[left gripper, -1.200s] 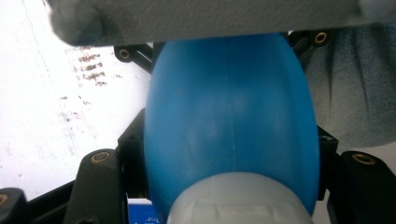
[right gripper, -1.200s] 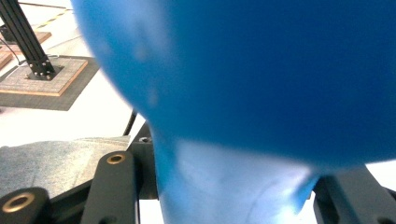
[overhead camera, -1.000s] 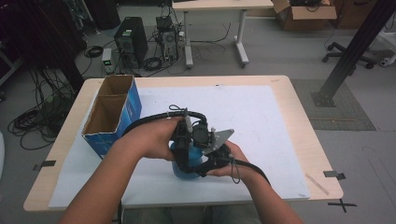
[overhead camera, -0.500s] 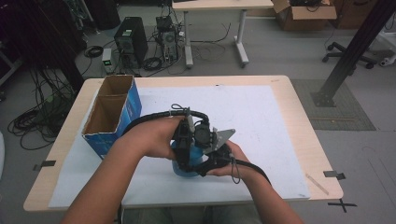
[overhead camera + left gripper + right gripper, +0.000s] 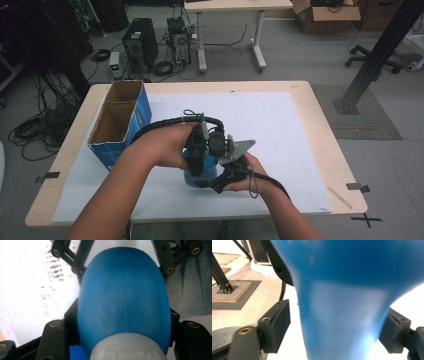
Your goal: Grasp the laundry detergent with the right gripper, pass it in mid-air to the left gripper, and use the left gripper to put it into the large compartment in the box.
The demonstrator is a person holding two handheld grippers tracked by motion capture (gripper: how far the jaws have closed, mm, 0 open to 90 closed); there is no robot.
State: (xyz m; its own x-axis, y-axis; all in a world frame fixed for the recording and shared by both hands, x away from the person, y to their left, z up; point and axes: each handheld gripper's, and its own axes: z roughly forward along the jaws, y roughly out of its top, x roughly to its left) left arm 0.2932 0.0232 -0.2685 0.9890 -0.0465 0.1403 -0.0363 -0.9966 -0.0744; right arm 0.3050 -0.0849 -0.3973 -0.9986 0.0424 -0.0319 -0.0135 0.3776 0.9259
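White paper (image 5: 280, 125) covered the table, with no writing legible on it. Left gripper (image 5: 120, 322) pinched the unlabelled blue bottle (image 5: 122, 302); the right gripper's (image 5: 337, 332) jaws had just been opening around its neck, the left pad clear of it.

**Even room light above, blown whites and soft focus up close**

High view: flat, diffuse overhead light, faint shadows under the forearms; dim floor at the far left. White sheet (image 5: 280, 125) bright, not clipped. Left gripper view: blue bottle (image 5: 122, 302) soft, the sheet behind it overexposed at the left edge. Right gripper view: bottle blurred, pale sheen on its neck, background white blown out at lower right.
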